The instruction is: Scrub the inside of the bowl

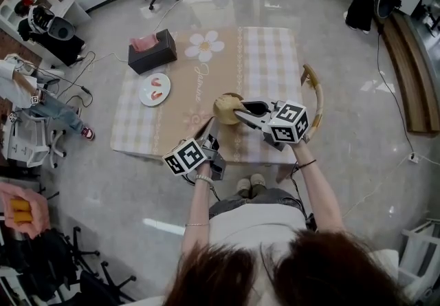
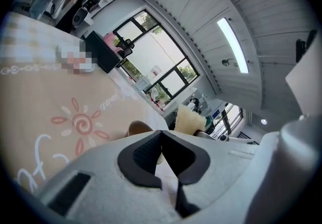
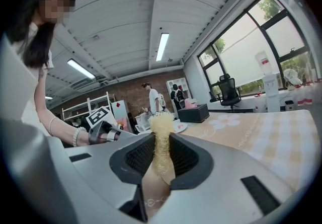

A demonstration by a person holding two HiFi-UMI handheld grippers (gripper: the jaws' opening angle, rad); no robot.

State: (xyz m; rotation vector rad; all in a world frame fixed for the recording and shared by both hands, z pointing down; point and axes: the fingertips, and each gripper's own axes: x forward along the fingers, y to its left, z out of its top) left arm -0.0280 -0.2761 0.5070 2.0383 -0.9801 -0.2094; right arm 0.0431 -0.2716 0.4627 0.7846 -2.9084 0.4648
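Bright ceiling strips and windows; fisheye-bent edges, glare on floor.

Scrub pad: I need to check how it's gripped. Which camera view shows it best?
The right gripper view: the yellow scrub pad stands upright, pinched between the right gripper's pads. The left gripper view shows only a small fluffy tuft beyond its jaws. In the head view I cannot make it out.

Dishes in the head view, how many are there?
2: a round white plate beside the black tissue box, and a tan bowl near the checked table's front edge.
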